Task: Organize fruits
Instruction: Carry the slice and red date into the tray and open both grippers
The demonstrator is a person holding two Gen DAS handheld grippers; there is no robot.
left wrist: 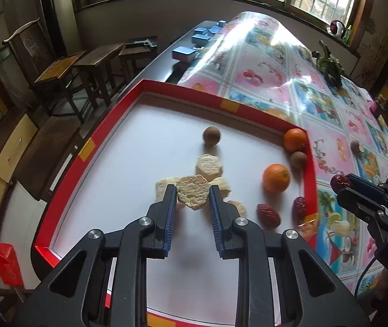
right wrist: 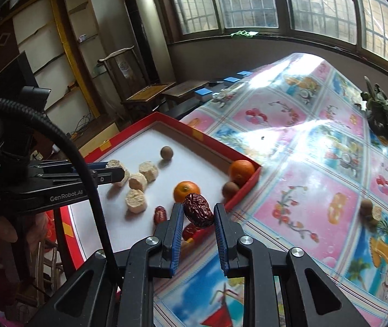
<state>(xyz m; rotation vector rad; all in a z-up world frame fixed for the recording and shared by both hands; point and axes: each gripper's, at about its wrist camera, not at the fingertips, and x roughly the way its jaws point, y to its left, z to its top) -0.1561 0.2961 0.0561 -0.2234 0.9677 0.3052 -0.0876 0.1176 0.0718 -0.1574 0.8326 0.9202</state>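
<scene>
A red-rimmed white tray [left wrist: 309,169] holds two oranges [left wrist: 276,177], two brown longans [left wrist: 211,135], two red dates [left wrist: 268,215] and several beige chunks [left wrist: 208,164]. My left gripper [left wrist: 192,190] hangs over the tray, shut on one beige chunk [left wrist: 193,189]. In the right wrist view it [right wrist: 120,171] reaches in from the left with that chunk [right wrist: 114,164]. My right gripper [right wrist: 198,208] is shut on a wrinkled red date [right wrist: 198,209], above the tray's near right rim [right wrist: 244,188]. The left wrist view shows it [left wrist: 342,184] at the right edge.
A glossy fruit-print tablecloth [right wrist: 316,163] covers the table right of the tray. On it lie a longan [right wrist: 366,206] and a beige piece [right wrist: 376,212]. A dark plant ornament [right wrist: 379,114] stands far right. Blue boxes [left wrist: 184,53], wooden stools and a chair are beyond the tray.
</scene>
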